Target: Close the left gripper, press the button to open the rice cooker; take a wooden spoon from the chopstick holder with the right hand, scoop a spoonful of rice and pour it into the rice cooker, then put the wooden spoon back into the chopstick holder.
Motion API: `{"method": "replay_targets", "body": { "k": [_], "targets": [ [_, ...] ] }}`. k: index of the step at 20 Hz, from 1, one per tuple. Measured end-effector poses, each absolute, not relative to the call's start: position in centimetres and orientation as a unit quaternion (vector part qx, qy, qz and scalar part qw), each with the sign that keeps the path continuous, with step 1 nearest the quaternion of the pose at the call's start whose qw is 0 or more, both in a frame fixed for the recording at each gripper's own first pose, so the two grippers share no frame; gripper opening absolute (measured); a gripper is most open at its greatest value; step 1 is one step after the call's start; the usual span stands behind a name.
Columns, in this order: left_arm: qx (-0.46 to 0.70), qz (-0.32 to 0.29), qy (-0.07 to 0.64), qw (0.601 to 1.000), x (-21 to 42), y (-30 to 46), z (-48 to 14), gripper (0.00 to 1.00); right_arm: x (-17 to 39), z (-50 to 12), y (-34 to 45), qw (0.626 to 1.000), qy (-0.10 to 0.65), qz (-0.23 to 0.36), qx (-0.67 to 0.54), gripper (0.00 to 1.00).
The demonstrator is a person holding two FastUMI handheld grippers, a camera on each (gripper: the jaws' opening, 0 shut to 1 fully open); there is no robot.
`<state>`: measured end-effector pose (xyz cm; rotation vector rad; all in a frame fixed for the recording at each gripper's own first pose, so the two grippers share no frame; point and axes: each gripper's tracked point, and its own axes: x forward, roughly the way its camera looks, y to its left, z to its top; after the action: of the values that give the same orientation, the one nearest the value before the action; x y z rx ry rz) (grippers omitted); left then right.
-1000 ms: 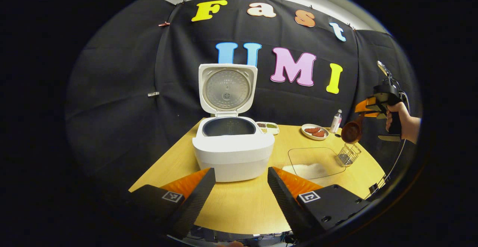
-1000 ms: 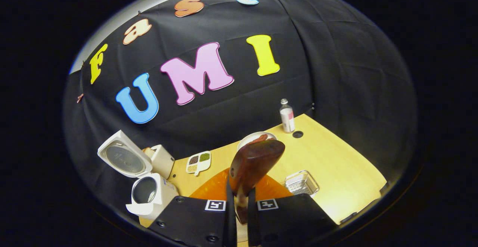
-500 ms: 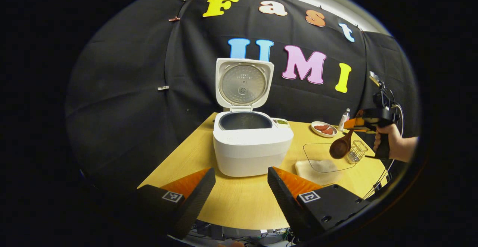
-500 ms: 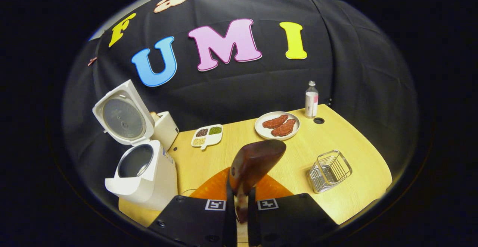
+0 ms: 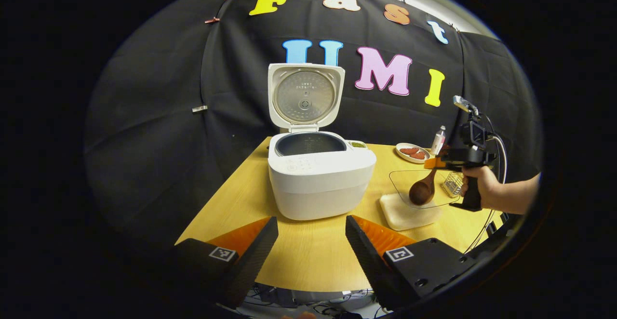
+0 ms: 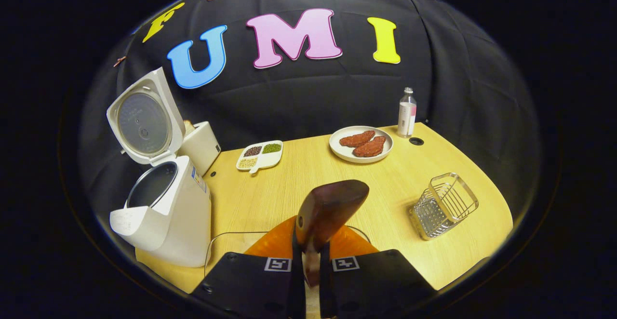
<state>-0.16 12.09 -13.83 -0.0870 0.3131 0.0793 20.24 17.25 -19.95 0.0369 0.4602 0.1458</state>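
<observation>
While clamped in right hand-held gripper (image 6: 311, 273), glossy rounded wooden spoon (image 6: 330, 208)

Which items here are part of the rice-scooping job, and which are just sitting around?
In use:
- rice cooker, lid open
- wooden spoon, clamped in the right hand-held gripper
- glass dish of rice
- wire chopstick holder

Bystanders:
- plate of meat patties
- divided dish of beans
- bottle

Both views face the rice cooker (image 5: 320, 174) obliquely.
</observation>
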Motion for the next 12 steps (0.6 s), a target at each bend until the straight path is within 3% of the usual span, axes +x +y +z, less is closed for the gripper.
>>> {"method": "replay_targets", "body": {
  "k": [12],
  "targets": [
    [-0.066, 0.067, 0.155, 0.984, -1.9, 13.2, -14.0, 0.97, 16.8, -21.7, 22.4, 0.951, 0.270, 0.092, 0.118, 0.16]
  ]
}}
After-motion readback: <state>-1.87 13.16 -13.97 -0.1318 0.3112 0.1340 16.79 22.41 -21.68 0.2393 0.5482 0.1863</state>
